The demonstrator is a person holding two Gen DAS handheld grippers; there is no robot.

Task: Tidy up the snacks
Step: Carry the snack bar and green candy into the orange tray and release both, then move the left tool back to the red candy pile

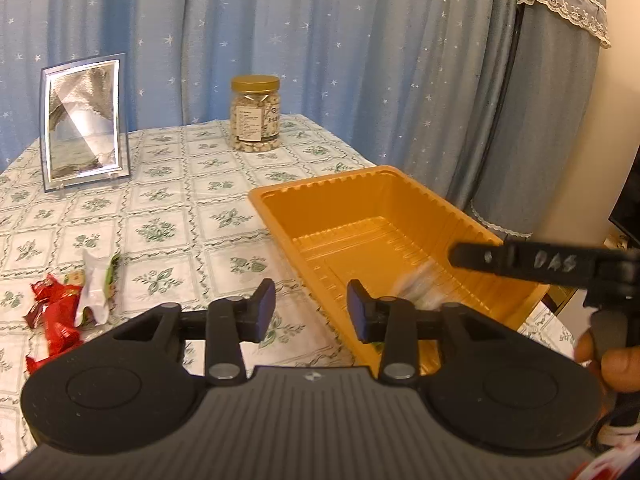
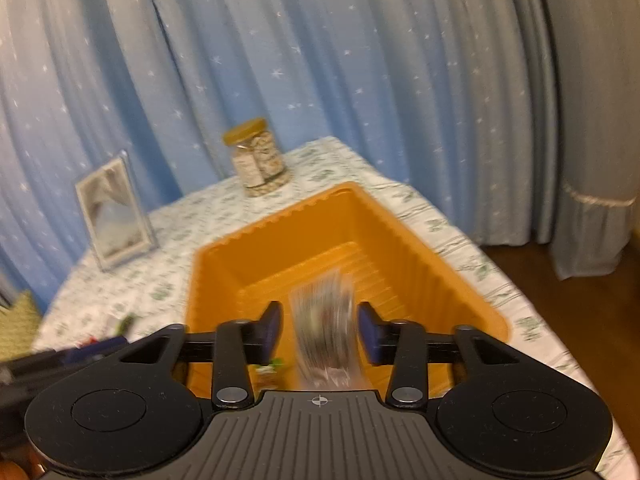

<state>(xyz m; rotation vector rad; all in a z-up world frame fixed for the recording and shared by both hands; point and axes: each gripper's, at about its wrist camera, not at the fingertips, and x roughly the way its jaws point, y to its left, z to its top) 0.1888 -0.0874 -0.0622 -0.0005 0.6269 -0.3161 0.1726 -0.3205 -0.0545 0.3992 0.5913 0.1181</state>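
Observation:
An orange plastic tray point(image 1: 404, 196) lies on the right of the table; it also shows in the right wrist view point(image 2: 420, 240). My right gripper point(image 2: 320, 332) is open above the tray's near end, and a blurred clear snack packet point(image 2: 326, 328) is between its jaws, apart from both pads, falling. That packet shows as a blur in the left wrist view point(image 1: 420, 288), below the right gripper's finger point(image 1: 500, 258). My left gripper point(image 1: 311, 308) is open and empty over the tray's left rim. Red-wrapped snacks point(image 1: 56, 316) and a white-green packet point(image 1: 96, 284) lie at the table's left.
A jar of nuts with a gold lid point(image 1: 255, 114) stands at the back of the table. A picture frame point(image 1: 84, 128) stands at the back left. Blue starred curtains hang behind. The table's right edge runs just past the tray.

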